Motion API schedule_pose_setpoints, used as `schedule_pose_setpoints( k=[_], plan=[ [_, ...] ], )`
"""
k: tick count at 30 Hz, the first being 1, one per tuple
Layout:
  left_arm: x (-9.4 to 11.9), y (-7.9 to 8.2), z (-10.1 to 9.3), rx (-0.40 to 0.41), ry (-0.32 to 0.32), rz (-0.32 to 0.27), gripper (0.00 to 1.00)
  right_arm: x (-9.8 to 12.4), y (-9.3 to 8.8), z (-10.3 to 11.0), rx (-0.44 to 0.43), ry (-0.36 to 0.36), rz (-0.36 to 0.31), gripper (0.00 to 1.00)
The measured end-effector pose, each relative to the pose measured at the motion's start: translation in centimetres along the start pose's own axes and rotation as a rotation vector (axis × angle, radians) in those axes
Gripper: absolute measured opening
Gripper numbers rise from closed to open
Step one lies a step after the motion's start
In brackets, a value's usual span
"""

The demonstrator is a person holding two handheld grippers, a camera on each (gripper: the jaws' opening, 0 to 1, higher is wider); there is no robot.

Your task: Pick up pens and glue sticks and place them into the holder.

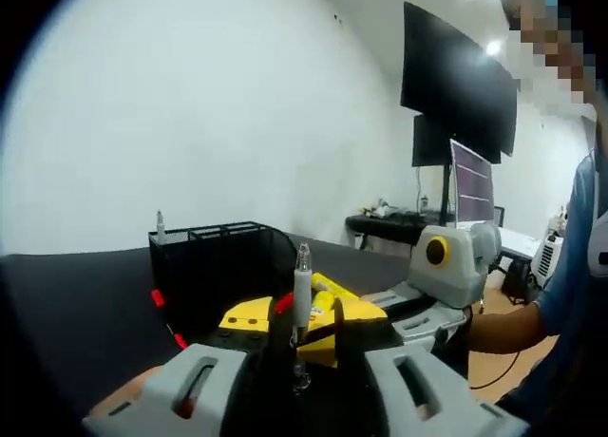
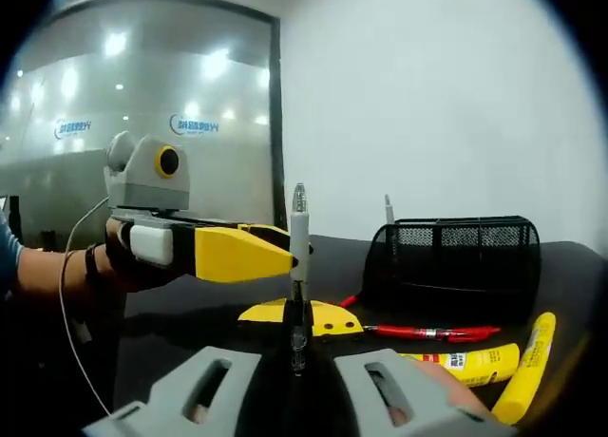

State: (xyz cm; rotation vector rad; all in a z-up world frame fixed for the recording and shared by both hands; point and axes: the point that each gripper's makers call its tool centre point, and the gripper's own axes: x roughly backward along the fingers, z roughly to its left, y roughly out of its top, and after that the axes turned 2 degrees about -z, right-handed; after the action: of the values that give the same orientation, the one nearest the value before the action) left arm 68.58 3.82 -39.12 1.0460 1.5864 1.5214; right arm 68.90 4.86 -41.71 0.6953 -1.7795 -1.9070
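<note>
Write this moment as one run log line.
pen: upright, gripped by both | left gripper: shut | right gripper: shut | holder: second pen inside | loose: red pen, glue sticks

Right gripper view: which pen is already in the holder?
The grey-capped pen standing upright in the black mesh holder, tip poking above its rim. The red pen lies flat on the table; another grey pen is held between the grippers.

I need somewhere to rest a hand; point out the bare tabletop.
Bare black tabletop lies beside the black mesh holder on its side away from the glue sticks. Crowded: yellow glue sticks and a red pen lie before the holder.
</note>
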Motion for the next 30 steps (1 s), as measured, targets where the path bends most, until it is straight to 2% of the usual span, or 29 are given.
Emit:
schedule_pose_setpoints(
  k=[2, 9, 15, 18, 20, 24, 30],
  plan=[
    [-0.1, -0.1, -0.1, 0.002, -0.003, -0.001, 0.24, 0.1, 0.1, 0.3, -0.001, 0.010, -0.008, 0.04],
    [-0.1, -0.5, 0.0, -0.025, 0.006, 0.010, 0.12, 0.1, -0.1, 0.8, 0.016, 0.016, -0.002, 0.04],
    [0.2, -0.5, 0.3, -0.034, 0.022, 0.015, 0.11, 0.0, -0.2, 1.0, 0.021, 0.031, -0.002, 0.05],
    [0.5, -0.2, 1.0, -0.039, 0.041, 0.011, 0.10, 0.1, -0.2, 0.7, 0.057, 0.014, -0.006, 0.06],
    [1.0, 0.2, 1.7, -0.040, 0.060, 0.002, 0.10, 0.4, 0.3, 0.6, 0.075, 0.003, -0.032, 0.05],
    [2.0, 0.6, 2.9, -0.038, 0.095, -0.008, 0.10, 0.9, 1.3, 0.2, 0.035, -0.002, -0.073, 0.06],
    [2.6, 0.7, 3.4, -0.037, 0.124, -0.019, 0.10, 0.9, 2.6, 0.0, 0.008, 0.010, -0.119, 0.11]
  ],
)
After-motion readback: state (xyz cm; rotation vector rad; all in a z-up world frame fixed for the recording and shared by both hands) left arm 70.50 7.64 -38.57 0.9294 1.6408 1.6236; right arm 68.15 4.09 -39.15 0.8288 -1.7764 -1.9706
